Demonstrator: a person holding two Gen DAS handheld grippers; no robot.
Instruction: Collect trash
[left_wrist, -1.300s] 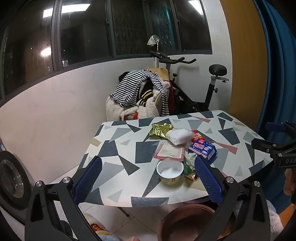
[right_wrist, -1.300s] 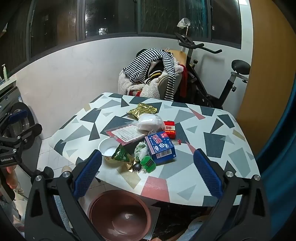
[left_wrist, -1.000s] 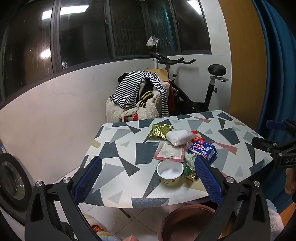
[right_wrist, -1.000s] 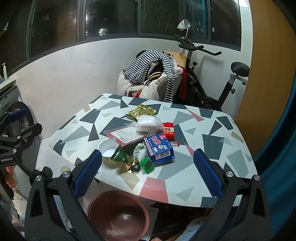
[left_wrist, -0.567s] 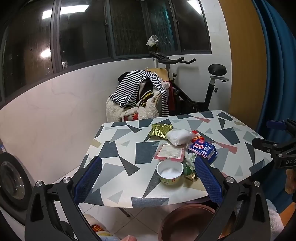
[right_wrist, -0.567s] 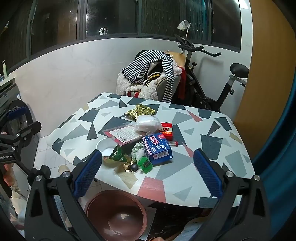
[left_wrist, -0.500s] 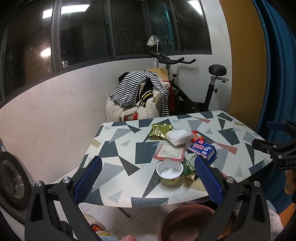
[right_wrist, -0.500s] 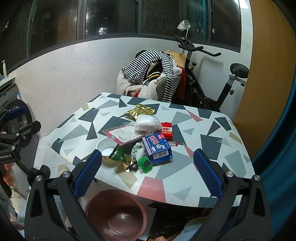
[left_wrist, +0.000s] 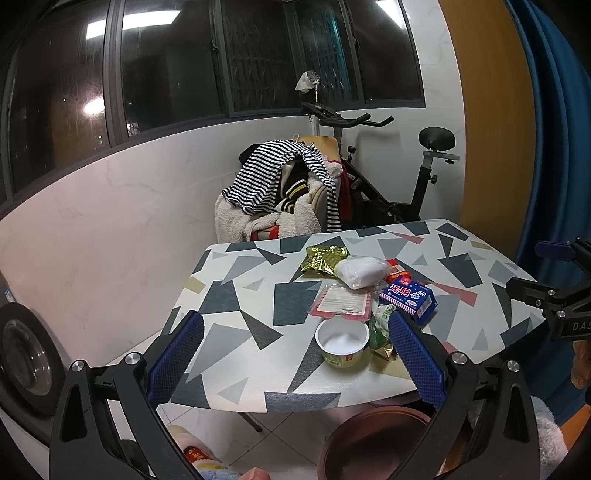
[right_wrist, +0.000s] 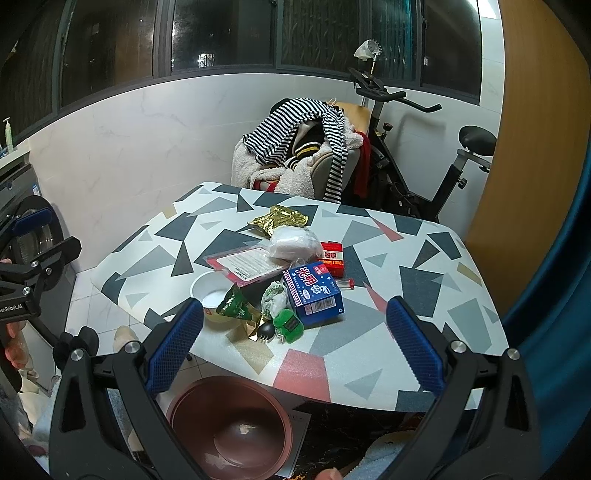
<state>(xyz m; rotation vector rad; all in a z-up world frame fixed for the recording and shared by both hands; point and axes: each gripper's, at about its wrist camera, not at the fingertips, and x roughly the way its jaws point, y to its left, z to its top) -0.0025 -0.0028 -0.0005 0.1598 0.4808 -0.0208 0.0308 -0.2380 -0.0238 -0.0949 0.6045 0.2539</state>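
Observation:
Trash lies in a heap on a table (left_wrist: 251, 291) (right_wrist: 424, 291) with a triangle pattern: a white cup (left_wrist: 342, 341) (right_wrist: 208, 290), a blue box (left_wrist: 409, 298) (right_wrist: 313, 288), a gold wrapper (left_wrist: 323, 257) (right_wrist: 279, 218), a white plastic bag (left_wrist: 360, 271) (right_wrist: 293, 244), a pink flat packet (left_wrist: 341, 303) (right_wrist: 245, 264), a red box (right_wrist: 332, 258) and green wrappers (right_wrist: 286, 321). My left gripper (left_wrist: 293, 354) is open and empty, short of the table's near edge. My right gripper (right_wrist: 295, 347) is open and empty, above the near edge. A brown bin (right_wrist: 229, 428) (left_wrist: 373, 443) stands on the floor under that edge.
A chair piled with clothes (left_wrist: 280, 192) (right_wrist: 299, 155) and an exercise bike (left_wrist: 388, 173) (right_wrist: 424, 166) stand behind the table. A washing machine (left_wrist: 22, 350) is at the left. A blue curtain (left_wrist: 546, 129) hangs at the right.
Both grippers have drifted only slightly; the right view has shifted a little. Both stay open and the trash has not moved.

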